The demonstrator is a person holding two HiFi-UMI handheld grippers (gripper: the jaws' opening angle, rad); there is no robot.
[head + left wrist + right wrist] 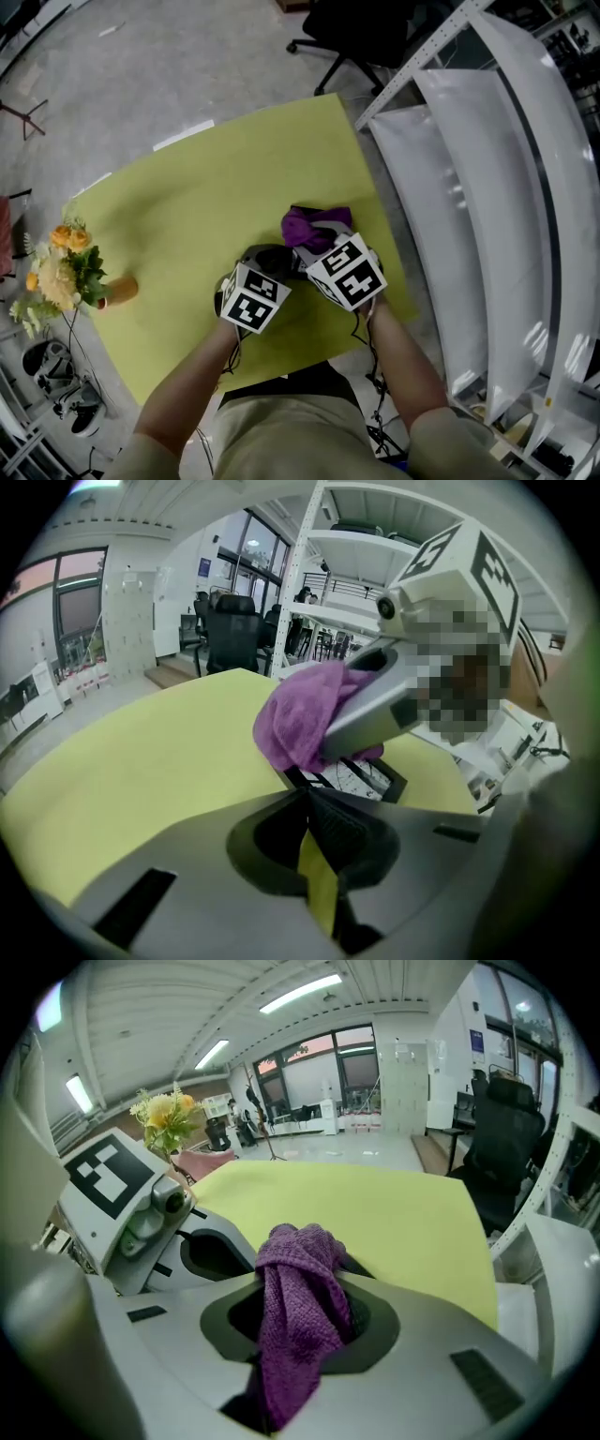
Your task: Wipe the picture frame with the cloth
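We see a black-rimmed picture frame (367, 778) with a pale print, low over the yellow-green tabletop (216, 197), long axis running rightward from our left hand-held gripper (302, 794), jaws pinched on its near corner, our right hand-held gripper (300, 1274) clamping a bunched purple cloth (309, 223) over its far part.

Feed looks well lit on my end: ceiling tubes (298, 993) plus daylight from the windows (328, 1063), so shadows on the yellow table (206, 206) are soft. White shelves (525, 187) glare a bit. Both gripper views are heavy fisheye with black corners. The left gripper (302, 794) is mushy up close, but the cloth (300, 1307) weave reads sharp.
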